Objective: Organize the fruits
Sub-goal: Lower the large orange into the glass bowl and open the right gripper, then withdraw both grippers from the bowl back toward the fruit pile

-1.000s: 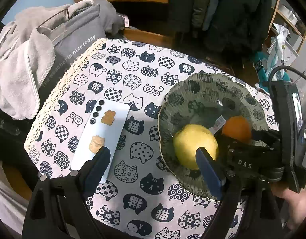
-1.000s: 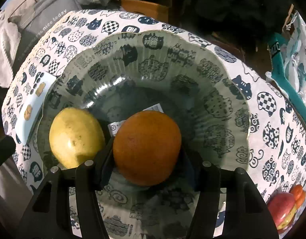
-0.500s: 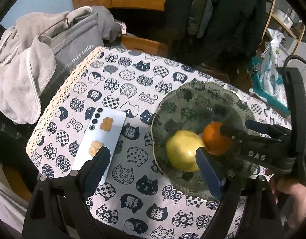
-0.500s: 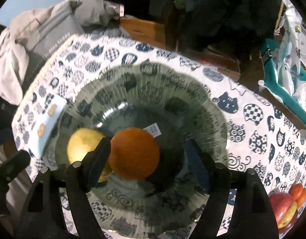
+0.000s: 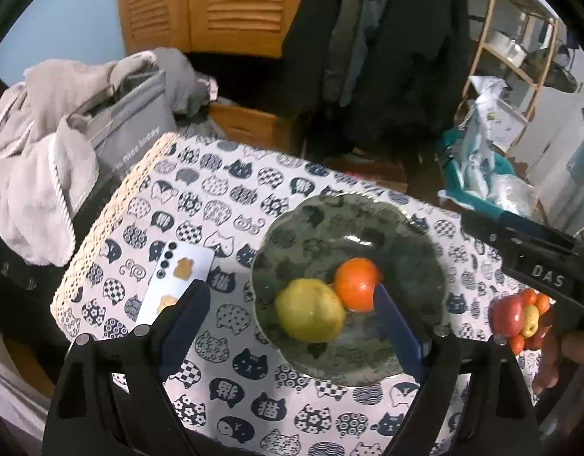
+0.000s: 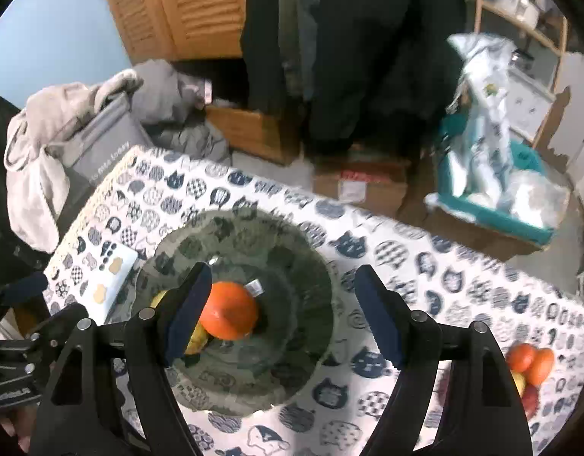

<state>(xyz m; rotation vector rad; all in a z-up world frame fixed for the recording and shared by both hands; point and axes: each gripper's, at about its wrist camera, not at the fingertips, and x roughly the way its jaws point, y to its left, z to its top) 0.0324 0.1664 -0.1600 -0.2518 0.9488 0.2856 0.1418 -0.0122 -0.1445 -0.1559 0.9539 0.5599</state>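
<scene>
A dark green patterned bowl (image 5: pixel 349 209) stands on the cat-print tablecloth. In it lie an orange (image 5: pixel 356 285) and a yellow round fruit (image 5: pixel 311 309), touching each other. My left gripper (image 5: pixel 288 296) hovers open above the bowl's near side, holding nothing. In the right wrist view my right gripper (image 6: pixel 282 277) hangs open well above the bowl (image 6: pixel 292 235). The orange (image 6: pixel 229 309) rests free below, by the left finger. The yellow fruit (image 6: pixel 195 336) is mostly hidden behind that finger.
A pile of red, orange and yellow fruit (image 5: pixel 520 315) (image 6: pixel 527 364) sits at the table's right. A white phone (image 5: pixel 178 285) lies left of the bowl. A grey bag with towels (image 5: pixel 64 152) stands beyond the left edge; boxes and a teal bin are past the far edge.
My right gripper let go of the orange into the bowl, opened and rose away. The left gripper also lifted, so the bowl looks smaller and farther in both views.
</scene>
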